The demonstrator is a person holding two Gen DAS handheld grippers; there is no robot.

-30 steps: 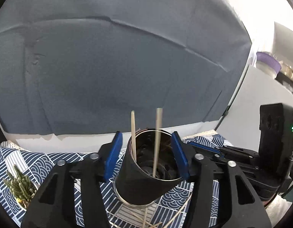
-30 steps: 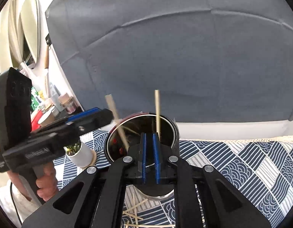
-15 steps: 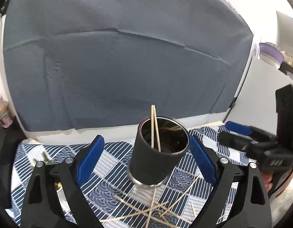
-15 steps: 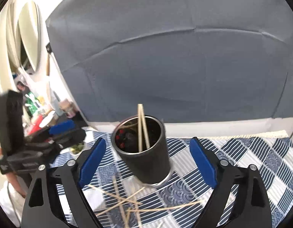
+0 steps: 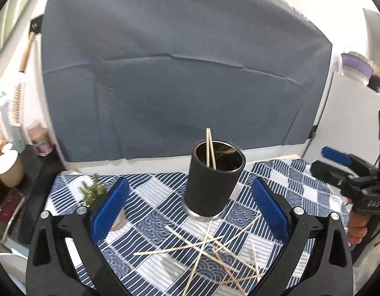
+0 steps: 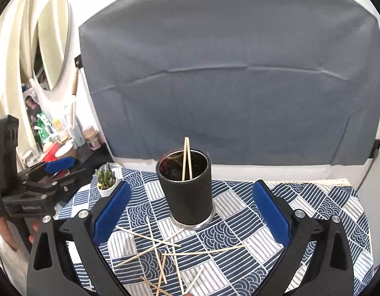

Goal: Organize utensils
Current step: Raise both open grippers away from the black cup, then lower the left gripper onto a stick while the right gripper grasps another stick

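Standing in the black cup, two sticks are free; both tools' jaws just opened wide, empty.

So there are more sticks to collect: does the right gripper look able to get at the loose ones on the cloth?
Probably yes. The right gripper stands wide open and empty, and the loose sticks lie bare on the cloth just below it, in front of the black holder. They overlap, so singling one out may be fiddly.

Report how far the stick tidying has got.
Done: two sticks stand in the black cup. In hand: nothing; the left gripper and right gripper have just been opening, jaws wide and empty. Left: the loose sticks scattered on the cloth before the cup.
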